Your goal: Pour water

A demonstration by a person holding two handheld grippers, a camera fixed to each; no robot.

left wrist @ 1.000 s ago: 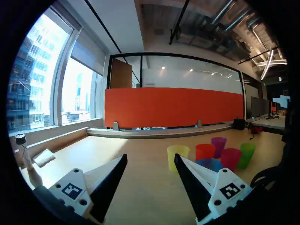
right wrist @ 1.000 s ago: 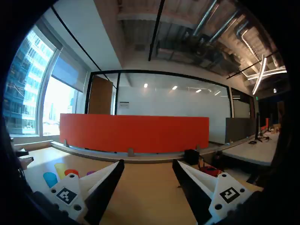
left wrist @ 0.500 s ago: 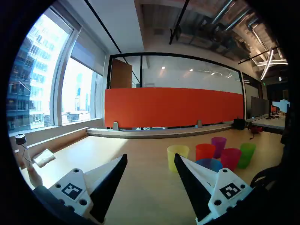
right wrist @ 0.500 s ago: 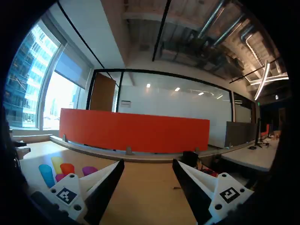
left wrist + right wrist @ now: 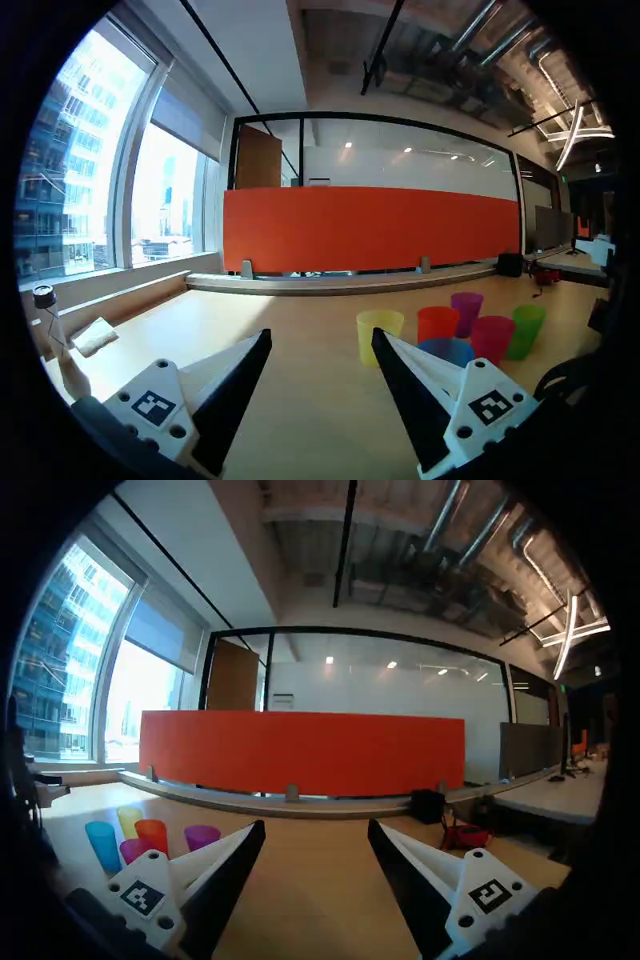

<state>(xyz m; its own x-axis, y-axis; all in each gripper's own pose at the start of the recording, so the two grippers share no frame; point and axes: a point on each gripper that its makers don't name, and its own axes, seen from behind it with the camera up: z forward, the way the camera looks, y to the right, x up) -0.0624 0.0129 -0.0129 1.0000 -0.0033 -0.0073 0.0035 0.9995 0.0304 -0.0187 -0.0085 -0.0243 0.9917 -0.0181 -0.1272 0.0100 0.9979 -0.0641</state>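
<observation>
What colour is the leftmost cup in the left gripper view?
Yellow. The cup shows best in the left gripper view, at the left end of the group.

Left gripper view: a finger of my left tongs (image 5: pixel 320 334) covers the lower part of the blue cup (image 5: pixel 450 349). I cannot tell whether any cup holds water. The small dark-topped object (image 5: pixel 45 298) at far left is too small to identify. Right gripper view: my right tongs (image 5: pixel 316 824) hide the bases of the pink cup (image 5: pixel 133 850) and purple cup (image 5: pixel 200 835).
</observation>
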